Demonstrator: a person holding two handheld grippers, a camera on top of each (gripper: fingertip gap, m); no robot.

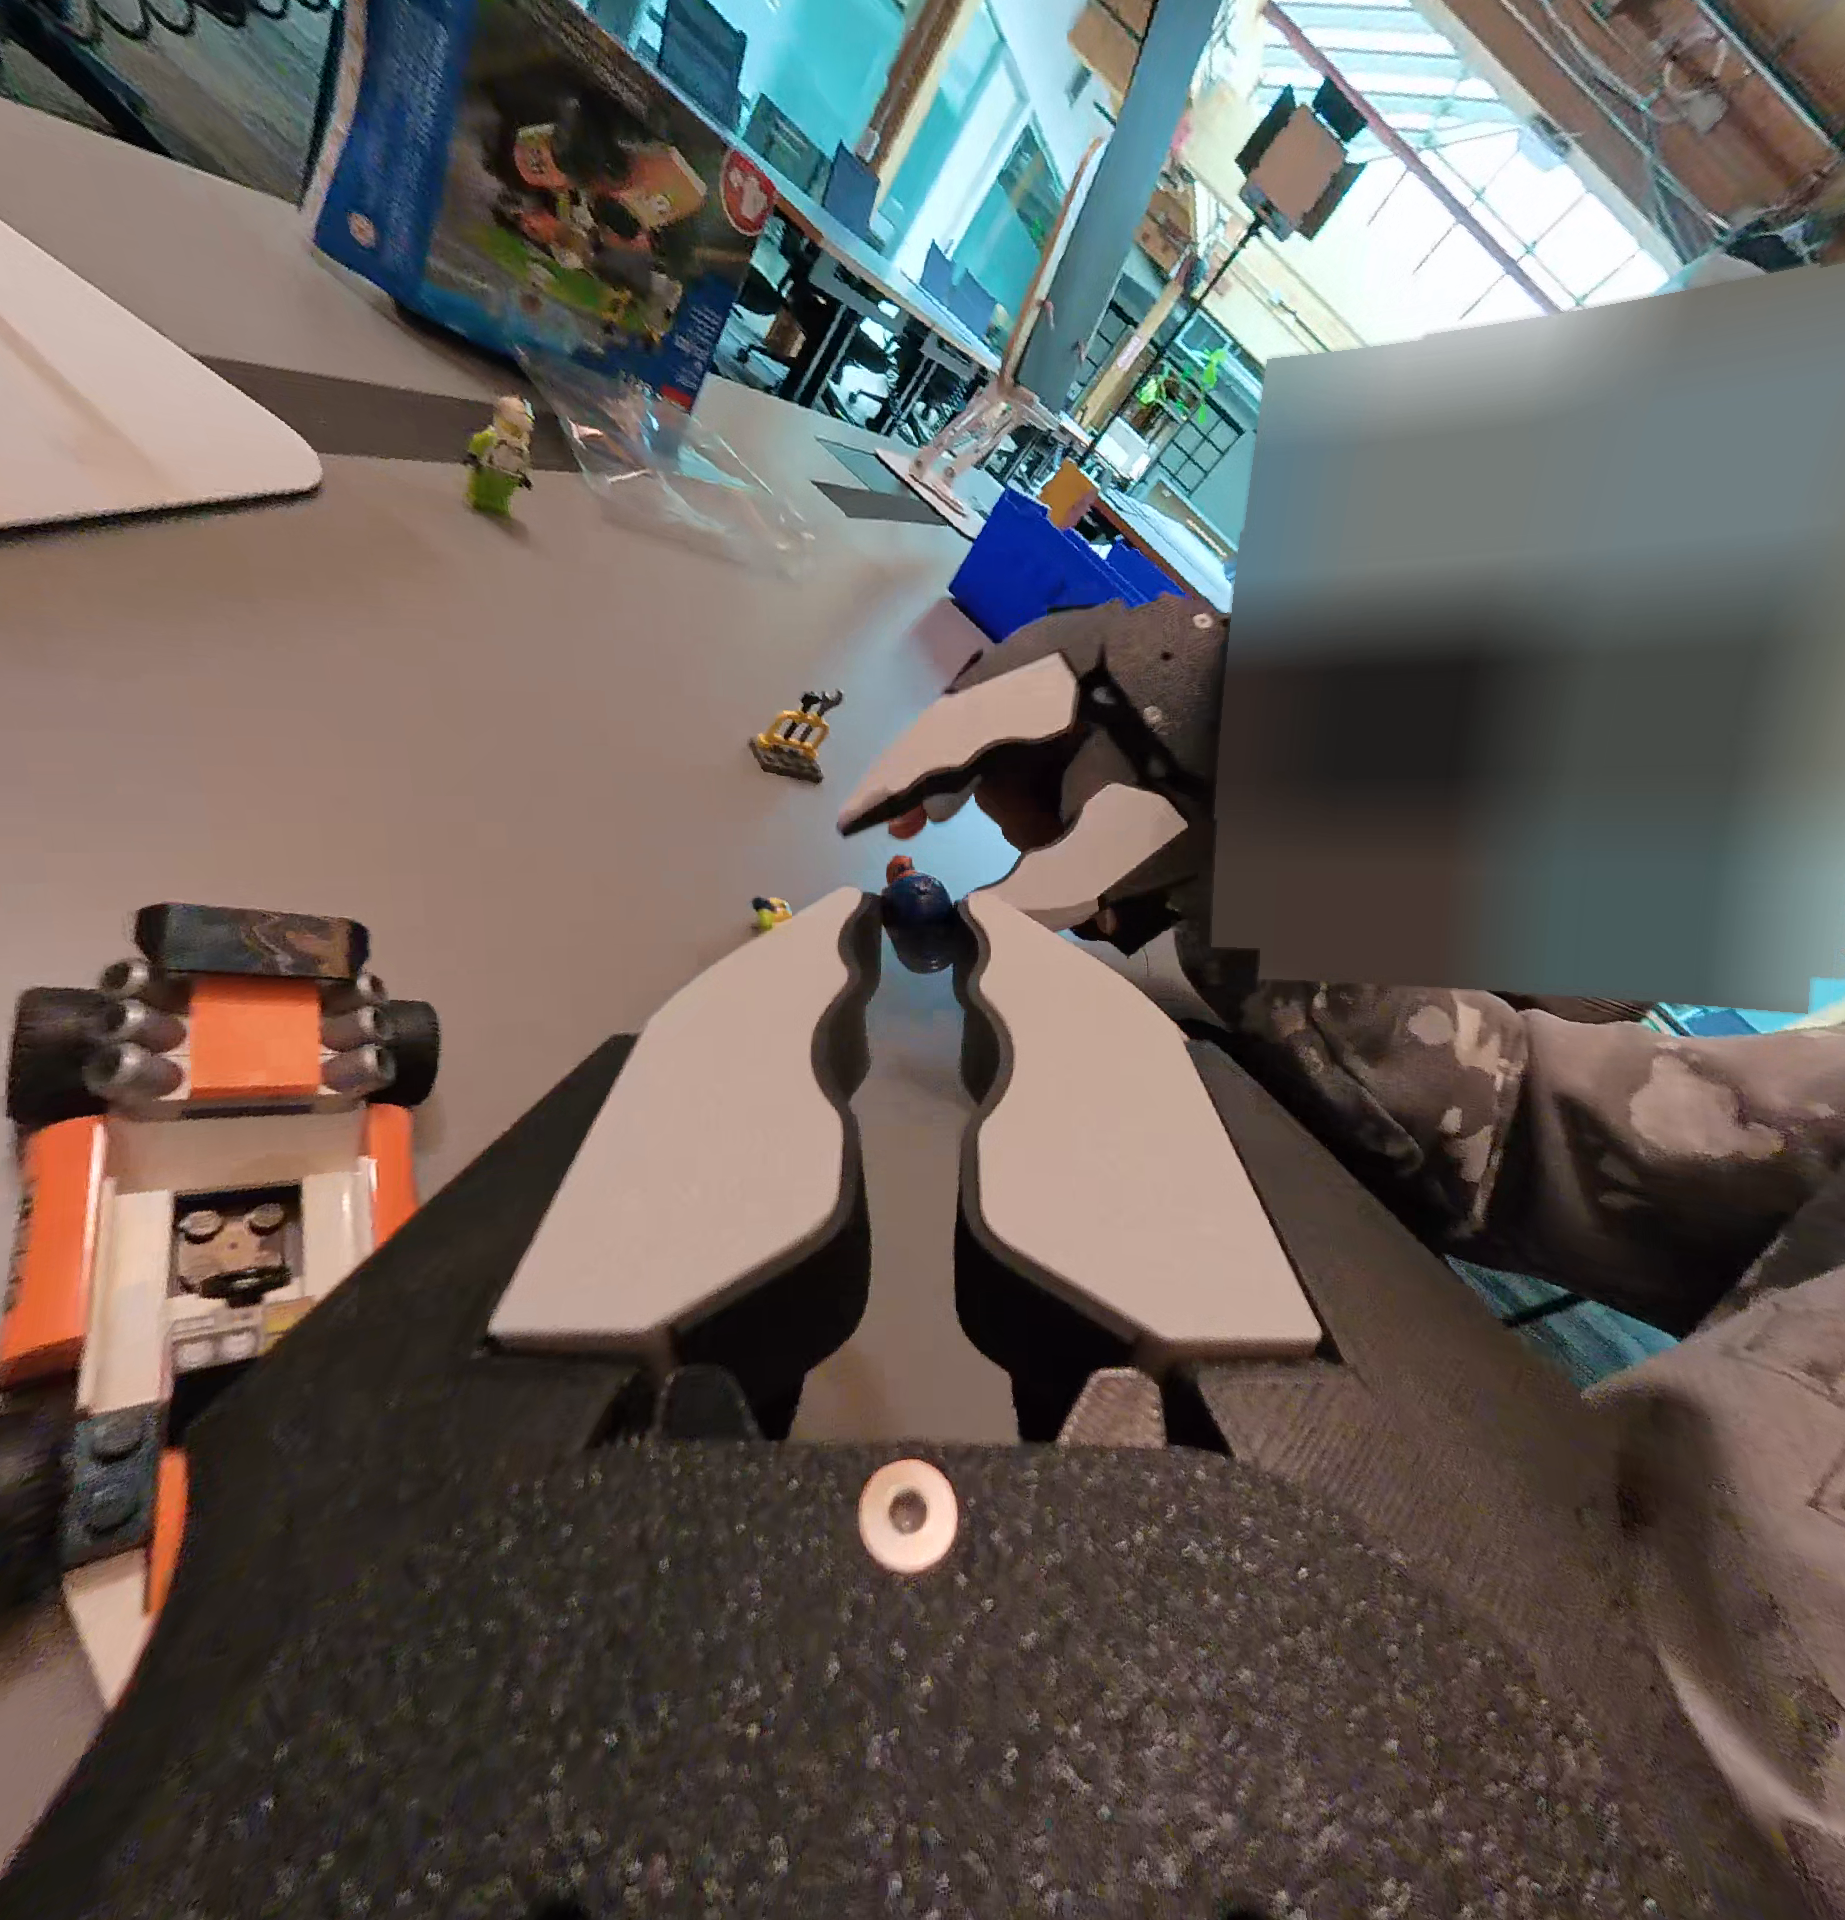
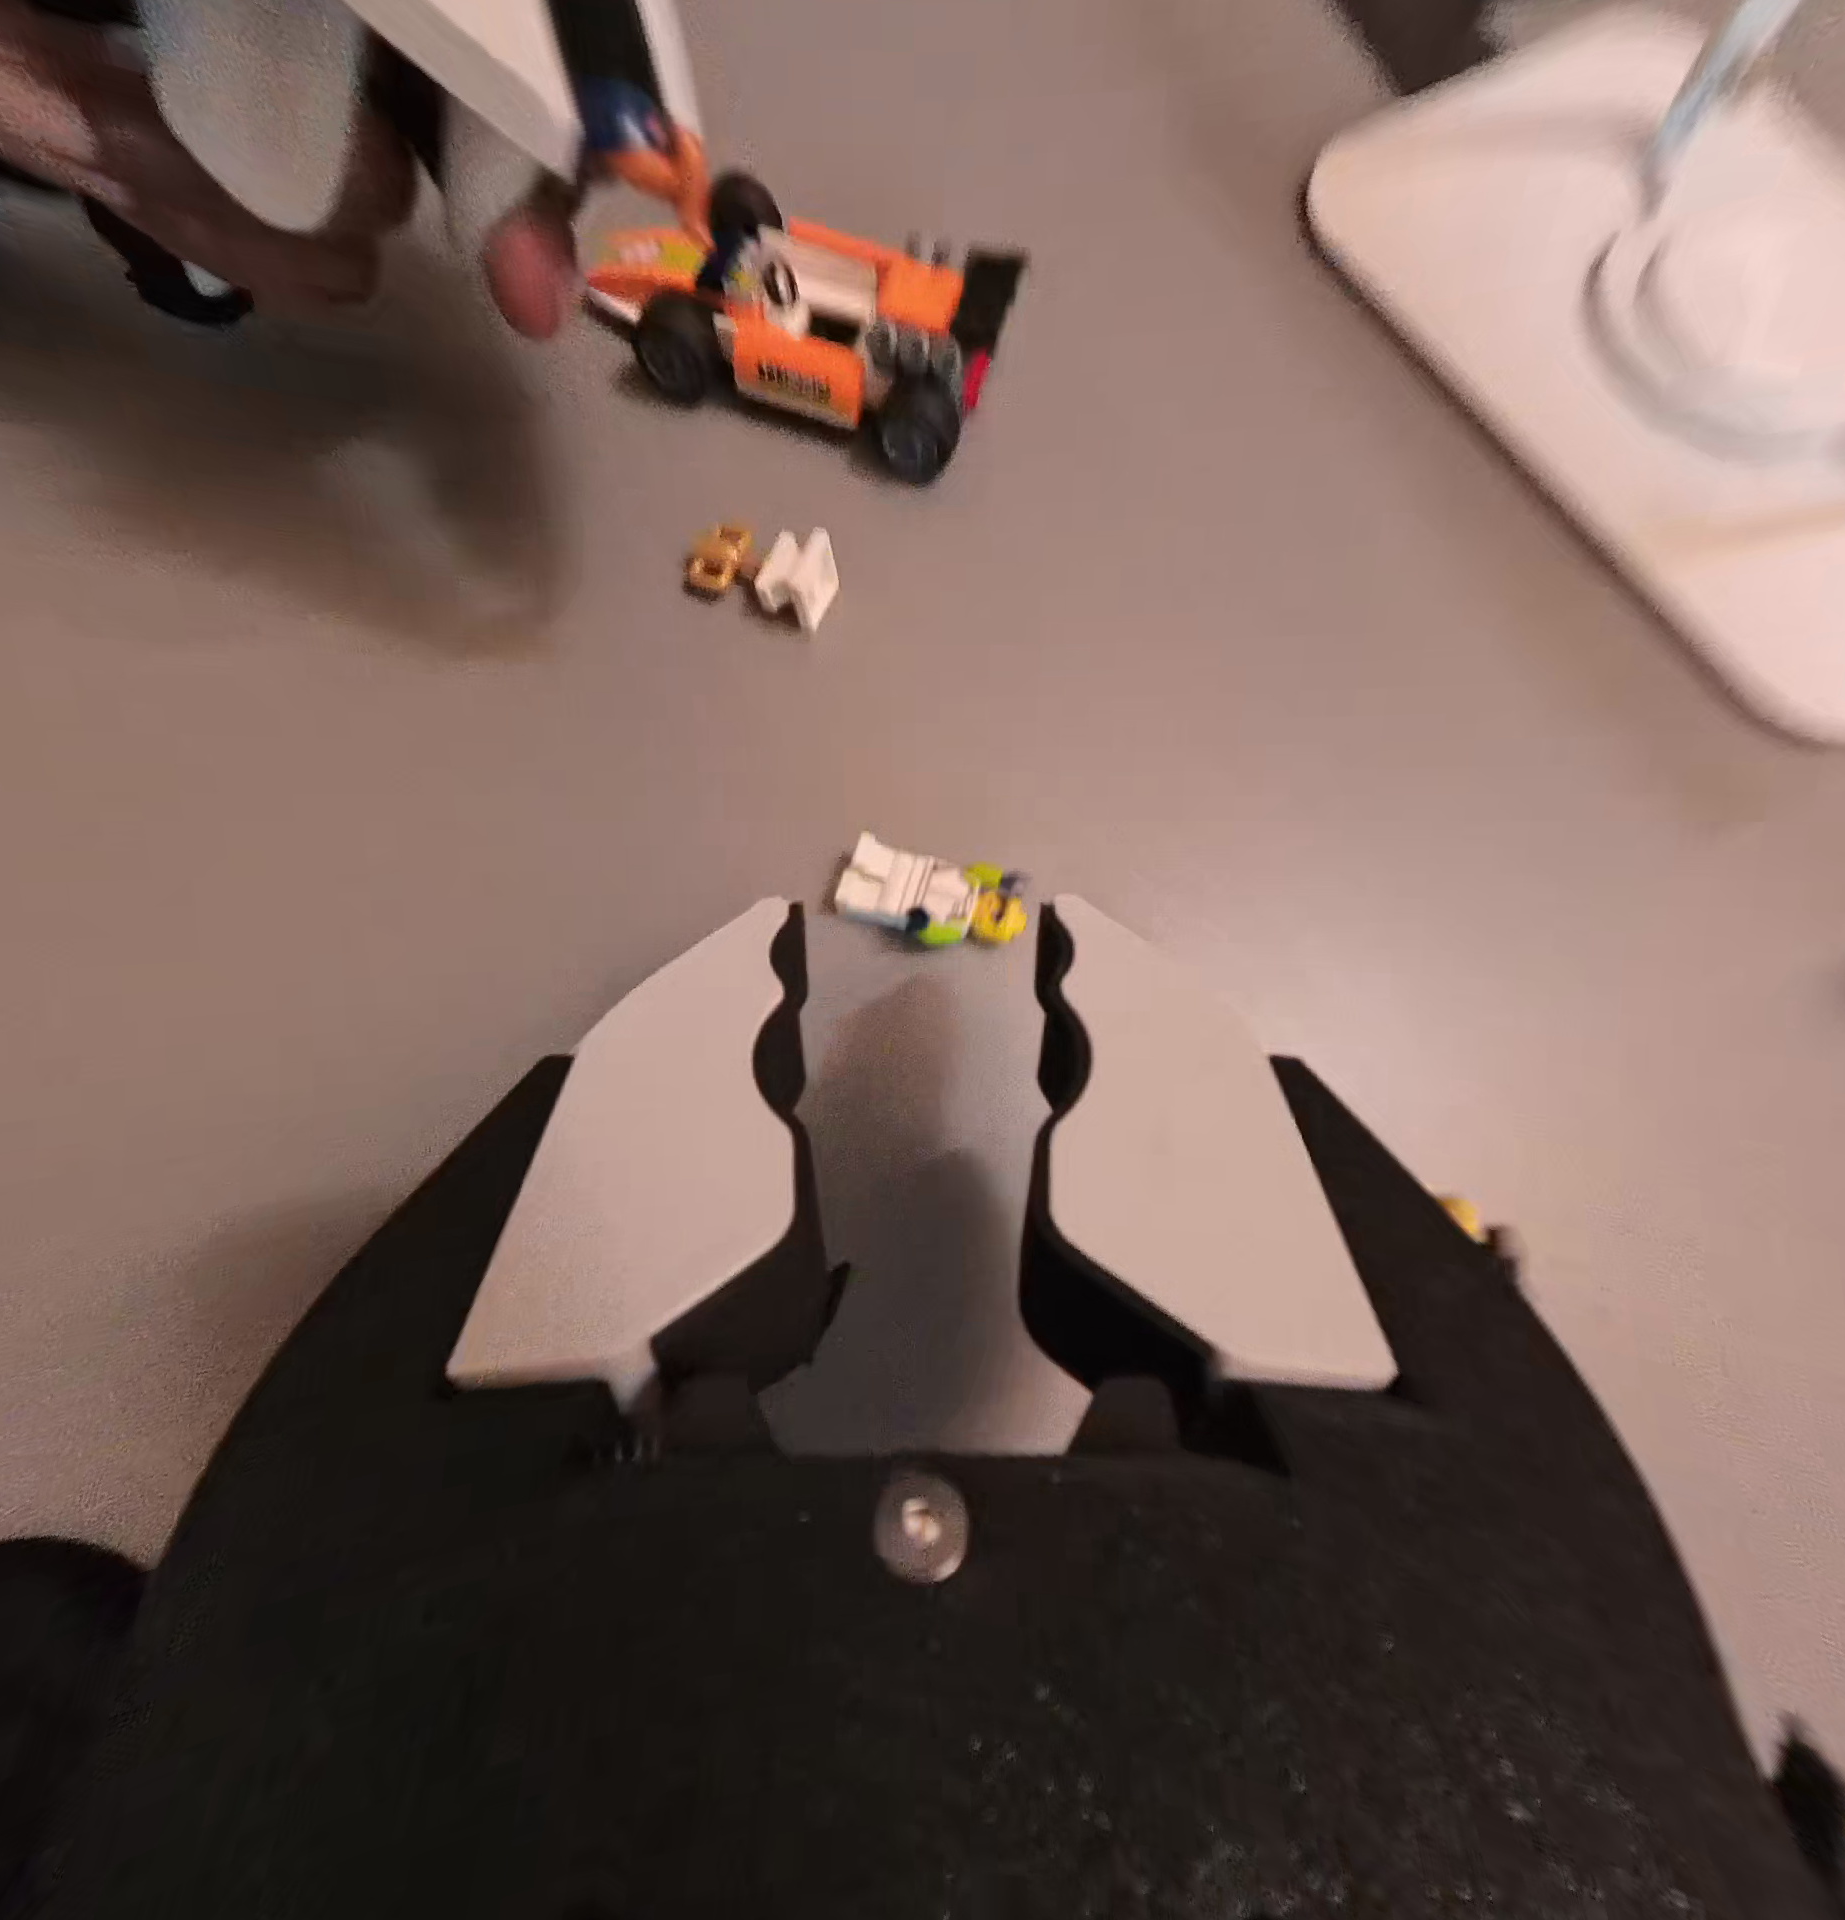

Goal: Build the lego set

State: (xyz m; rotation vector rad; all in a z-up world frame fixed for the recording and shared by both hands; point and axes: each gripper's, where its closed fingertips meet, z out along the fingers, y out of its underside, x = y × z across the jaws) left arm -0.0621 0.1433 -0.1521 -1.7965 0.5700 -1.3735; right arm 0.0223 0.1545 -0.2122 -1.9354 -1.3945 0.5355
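My left gripper (image 1: 916, 906) is shut on a small blue and orange minifigure (image 1: 916, 920), held at the fingertips above the grey table. In the right wrist view the left gripper (image 2: 606, 104) holds that figure (image 2: 632, 130) just over the front of the orange and white race car (image 2: 804, 322). The car also shows in the left wrist view (image 1: 211, 1143), at lower left. My right gripper (image 2: 918, 925) is open and empty, low over the table. A white and lime minifigure (image 2: 928, 894) lies just ahead of its tips. The right gripper (image 1: 933, 847) is open close beyond my left fingertips.
A gold piece (image 2: 715, 561) and a white piece (image 2: 798, 577) lie between the car and my right gripper. A lime minifigure (image 1: 499, 457) stands near a clear bag (image 1: 679, 468) and the set's box (image 1: 544, 177). A yellow part (image 1: 793, 732) and a white tray (image 2: 1624, 364) sit nearby. Some 11 centimetres of space lies between my two pairs of fingers. The white piece (image 2: 798, 577) lies around 8 centimetres away from my left fingertips.
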